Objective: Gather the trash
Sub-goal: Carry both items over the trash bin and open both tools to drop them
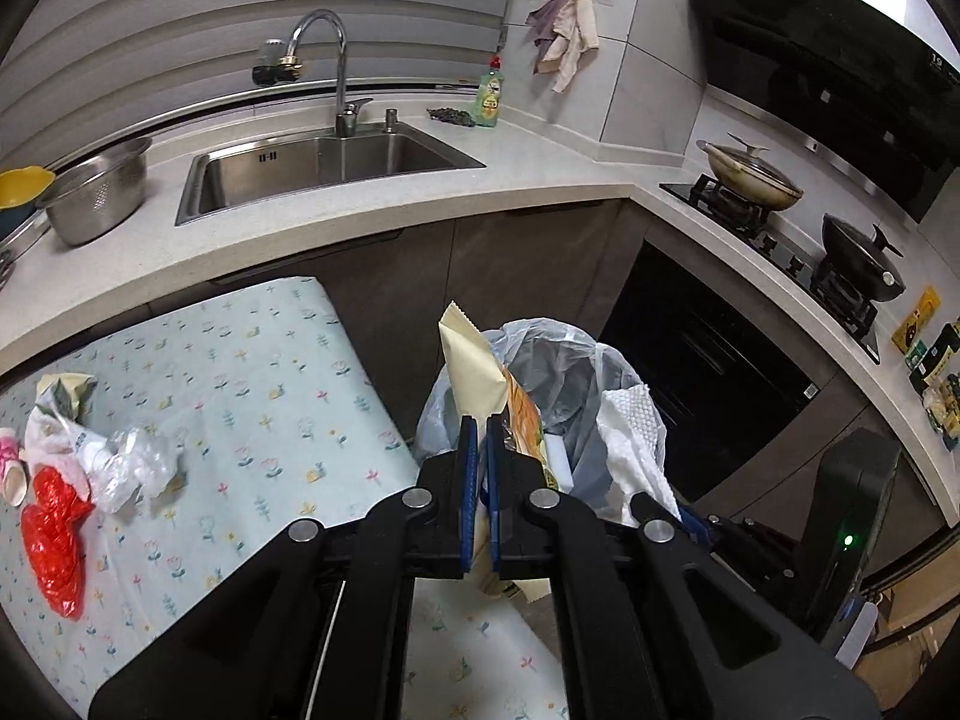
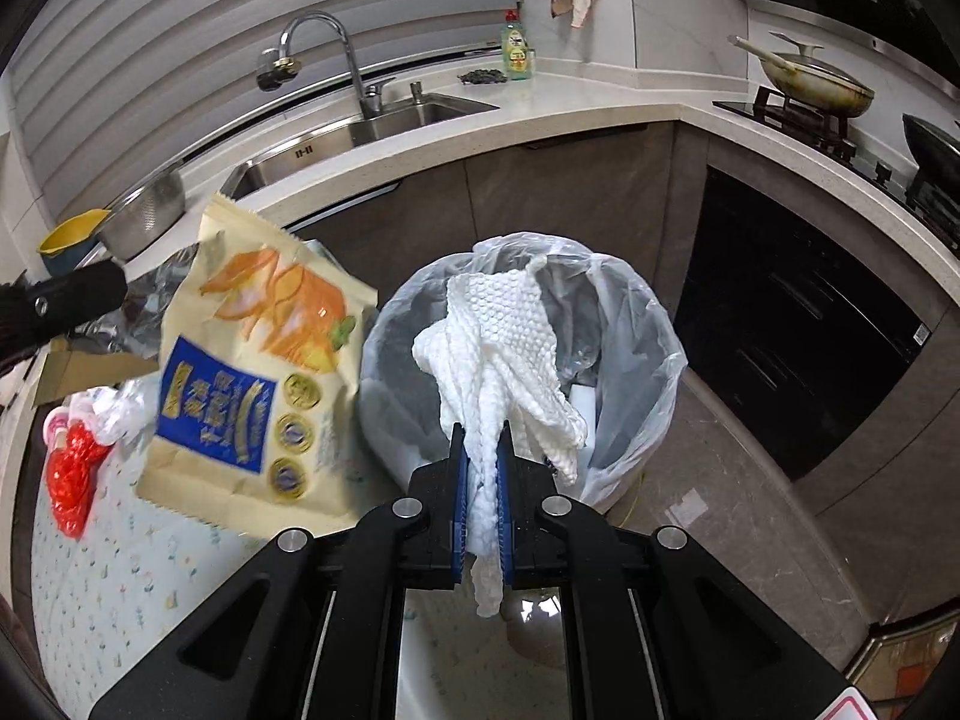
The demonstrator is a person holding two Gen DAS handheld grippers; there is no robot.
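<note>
I see one trash bin (image 2: 624, 360) with a plastic liner. My left gripper (image 1: 479, 420) is pinched tight on one snack bag (image 1: 474, 372), up beside the bin's rim. My right gripper (image 2: 480, 429) is pinched tight on one white paper towel (image 2: 504, 354), right over the open bin. One small pile of wrappers (image 1: 78, 462) sits on the flowered table (image 1: 270, 396).

Not much readable here tbh. The range hood (image 1: 840, 60) at 2 o'clock in the left wrist view shows "19" on its front edge. The snack bag (image 2: 252, 372) at 9 o'clock in the right wrist view has a blue panel with yellow characters, too blurry to make out. The green dish soap bottle (image 2: 517, 47) at 12 o'clock has a label I can't read either.
</note>
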